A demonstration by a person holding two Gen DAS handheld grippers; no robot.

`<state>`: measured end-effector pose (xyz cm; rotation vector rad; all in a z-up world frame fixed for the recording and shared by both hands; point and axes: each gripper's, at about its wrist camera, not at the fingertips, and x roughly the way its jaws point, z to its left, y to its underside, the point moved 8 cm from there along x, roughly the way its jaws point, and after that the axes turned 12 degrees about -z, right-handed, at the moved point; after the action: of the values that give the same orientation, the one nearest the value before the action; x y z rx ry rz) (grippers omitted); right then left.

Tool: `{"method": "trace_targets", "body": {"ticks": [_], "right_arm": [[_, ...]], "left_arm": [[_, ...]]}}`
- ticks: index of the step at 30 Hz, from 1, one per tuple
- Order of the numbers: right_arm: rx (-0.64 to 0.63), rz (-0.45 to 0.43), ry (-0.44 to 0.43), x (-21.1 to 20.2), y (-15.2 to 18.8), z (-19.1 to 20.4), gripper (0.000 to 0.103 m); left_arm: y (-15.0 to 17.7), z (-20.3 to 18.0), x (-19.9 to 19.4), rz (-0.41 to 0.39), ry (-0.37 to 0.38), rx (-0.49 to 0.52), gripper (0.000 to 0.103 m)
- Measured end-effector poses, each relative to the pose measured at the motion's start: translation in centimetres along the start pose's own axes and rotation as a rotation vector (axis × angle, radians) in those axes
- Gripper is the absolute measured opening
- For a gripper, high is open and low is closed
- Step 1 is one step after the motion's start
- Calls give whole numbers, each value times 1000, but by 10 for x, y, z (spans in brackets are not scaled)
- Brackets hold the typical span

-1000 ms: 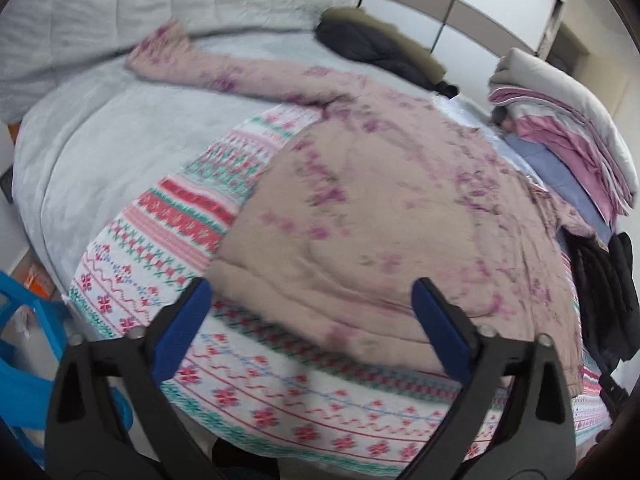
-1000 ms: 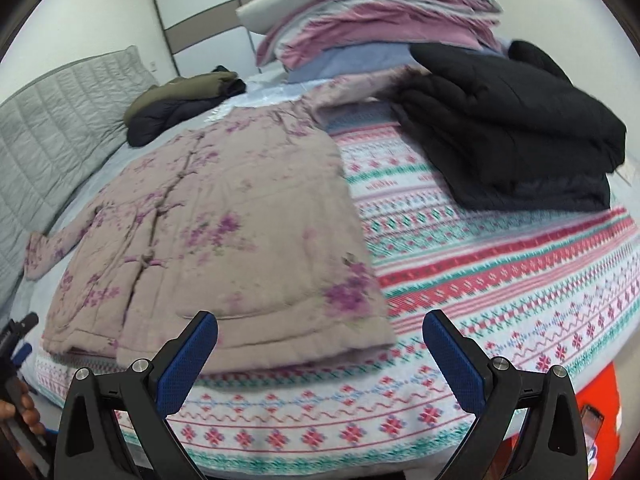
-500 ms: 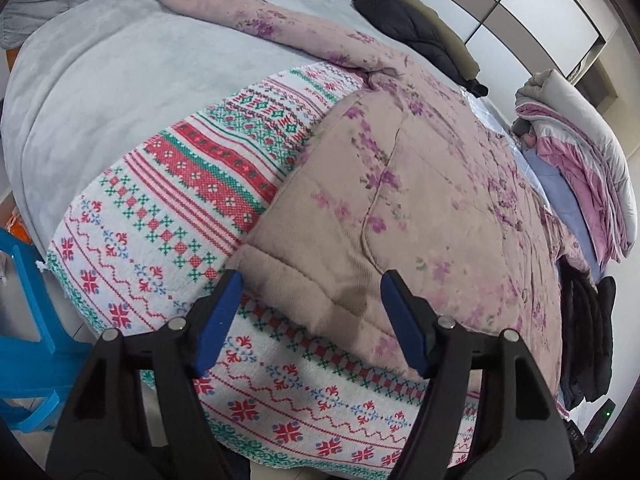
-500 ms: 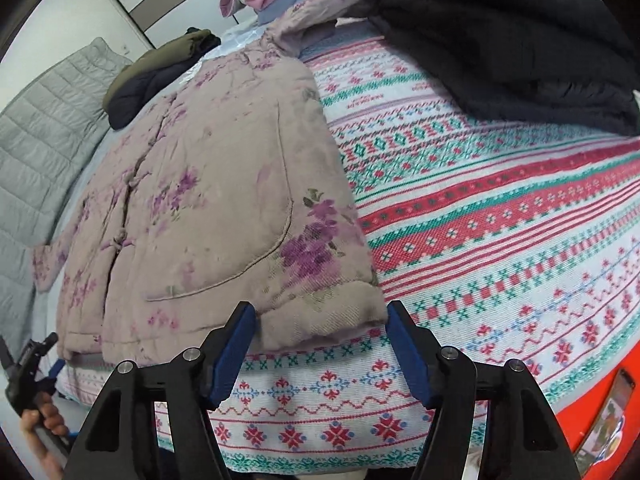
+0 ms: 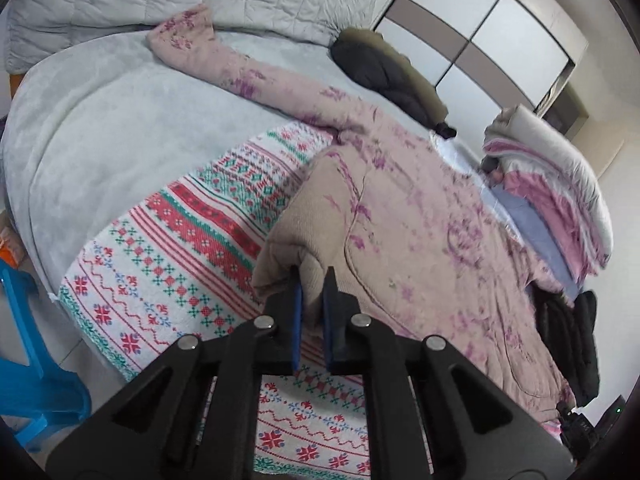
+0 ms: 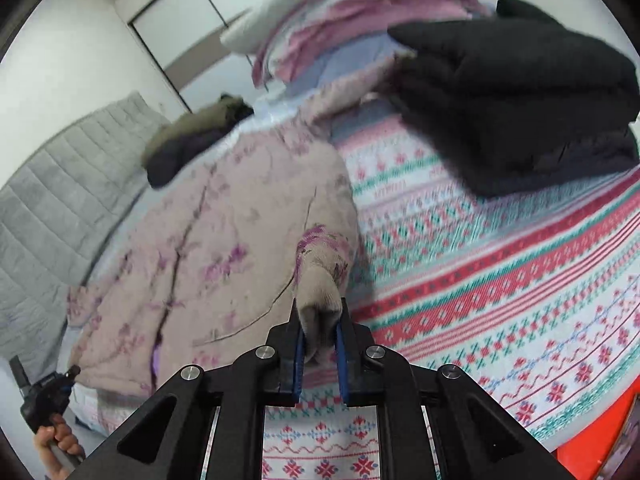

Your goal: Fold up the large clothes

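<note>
A large beige padded jacket with purple flowers (image 5: pixel 420 216) lies spread on the bed, one sleeve (image 5: pixel 224 60) stretched toward the headboard. My left gripper (image 5: pixel 312 280) is shut on the jacket's near left hem corner, which is lifted a little off the blanket. In the right wrist view the same jacket (image 6: pixel 224 248) shows, and my right gripper (image 6: pixel 320 320) is shut on its near right hem corner, bunched between the blue pads.
A red, green and white patterned blanket (image 5: pixel 180 248) covers the near part of the grey bed (image 5: pixel 100 120). A black coat (image 6: pixel 520 112) lies at the right, folded bedding (image 5: pixel 560 184) behind it, a dark jacket (image 5: pixel 384 72) at the back. A blue stool (image 5: pixel 28 360) stands left.
Both grippers moved in to the jacket's hem and closed from wide open onto its two near corners, lifting them slightly.
</note>
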<state>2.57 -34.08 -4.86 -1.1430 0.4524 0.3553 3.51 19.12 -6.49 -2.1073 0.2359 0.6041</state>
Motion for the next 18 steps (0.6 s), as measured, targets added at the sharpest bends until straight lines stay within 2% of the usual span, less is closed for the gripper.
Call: {"method": "trace_targets", "body": {"ticks": [3, 6, 8, 10, 12, 13, 15, 18], "right_arm": [[-26, -71, -3, -18, -15, 11, 12], [-61, -63, 52, -12, -13, 15, 12], [-62, 2, 97, 5, -1, 9, 12], [-80, 88, 109, 18, 15, 6, 14], [-97, 150, 143, 28, 27, 6, 17], [-92, 150, 145, 27, 27, 5, 17], [-48, 100, 160, 18, 15, -2, 18], [-14, -3, 182, 1, 0, -9, 27]], "left_arm": [[-4, 9, -4, 4, -1, -65, 10], [1, 6, 2, 14, -29, -32, 10], [7, -1, 4, 19, -49, 19, 10], [21, -10, 13, 80, -73, 109, 14], [30, -6, 21, 146, -118, 130, 20], [29, -1, 20, 151, -134, 119, 21], [18, 7, 9, 98, -141, 56, 32], [-4, 12, -14, -11, -184, 9, 44]]}}
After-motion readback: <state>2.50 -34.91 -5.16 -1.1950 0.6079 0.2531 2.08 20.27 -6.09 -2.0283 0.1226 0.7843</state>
